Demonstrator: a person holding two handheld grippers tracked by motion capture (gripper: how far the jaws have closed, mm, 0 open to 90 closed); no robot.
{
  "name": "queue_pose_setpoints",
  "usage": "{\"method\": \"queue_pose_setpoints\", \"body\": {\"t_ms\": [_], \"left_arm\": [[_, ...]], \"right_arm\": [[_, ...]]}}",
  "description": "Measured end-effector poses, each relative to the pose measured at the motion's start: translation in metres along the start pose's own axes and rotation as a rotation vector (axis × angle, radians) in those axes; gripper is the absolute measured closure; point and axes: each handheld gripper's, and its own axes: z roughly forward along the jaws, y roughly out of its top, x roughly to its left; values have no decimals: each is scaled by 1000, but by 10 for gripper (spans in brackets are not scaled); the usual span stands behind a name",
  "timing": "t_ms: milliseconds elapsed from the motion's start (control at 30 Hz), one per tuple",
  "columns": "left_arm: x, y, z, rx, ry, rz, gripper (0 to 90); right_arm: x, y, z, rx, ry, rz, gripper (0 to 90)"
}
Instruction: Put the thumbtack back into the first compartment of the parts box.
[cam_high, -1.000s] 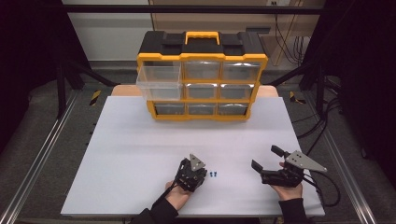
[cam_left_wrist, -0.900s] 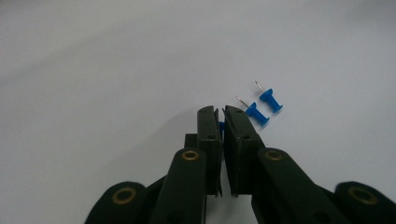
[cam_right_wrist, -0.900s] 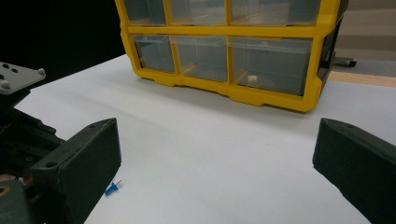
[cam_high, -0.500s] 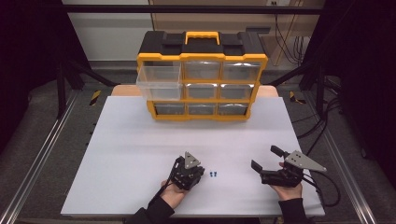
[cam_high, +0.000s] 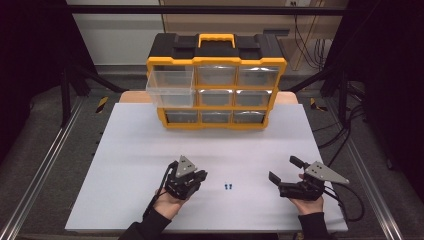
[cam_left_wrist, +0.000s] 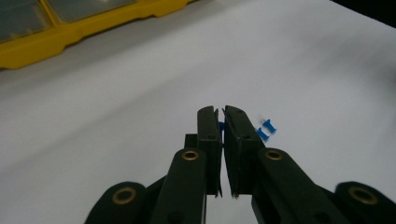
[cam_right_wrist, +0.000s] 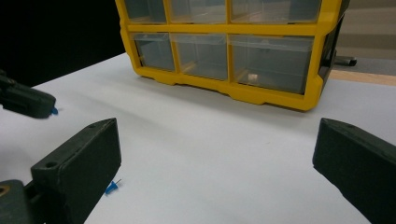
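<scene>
My left gripper (cam_left_wrist: 221, 116) is shut on a small blue pushpin (cam_left_wrist: 220, 126), whose blue shows between the pads. In the high view the left gripper (cam_high: 200, 176) hangs a little above the white table, left of two more blue pushpins (cam_high: 228, 187) lying on the surface. Those loose pins (cam_left_wrist: 266, 128) lie just right of its jaws in the left gripper view. My right gripper (cam_high: 284, 169) rests at the front right, open, with nothing between its jaws. In the right gripper view (cam_right_wrist: 215, 158) one blue pin (cam_right_wrist: 112, 186) lies by its left jaw.
A yellow and black drawer organizer (cam_high: 216, 82) stands at the back of the white table (cam_high: 125, 150). Its top left clear drawer (cam_high: 170, 85) is pulled out. Metal rails run along both sides of the table.
My left gripper has risen and drifted left, away from the loose pins, with its jaws still shut. The right gripper has kept still.
</scene>
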Motion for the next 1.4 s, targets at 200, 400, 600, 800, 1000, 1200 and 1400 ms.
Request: {"method": "queue_pose_setpoints", "body": {"t_ms": [200,400,600,800,1000,1200,1400], "left_arm": [[15,10,-19,-39,10,-12,849],[26,22,-37,-77,22,-11,849],[32,32,-49,-104,28,2,849],[40,47,-63,-134,38,7,849],[45,68,-82,-157,54,30,848],[49,89,-93,-162,64,51,849],[54,110,-100,-167,79,67,848]], "right_arm": [[0,0,0,-3,-1,-3,16],[-1,-1,1,-3,0,-15,16],[0,-1,1,1,-3,-12,16],[0,-1,2,9,-2,-7,16],[2,-1,2,1,5,15,16],[1,-1,1,10,-3,1,16],[1,-1,2,11,-3,-1,15]]}}
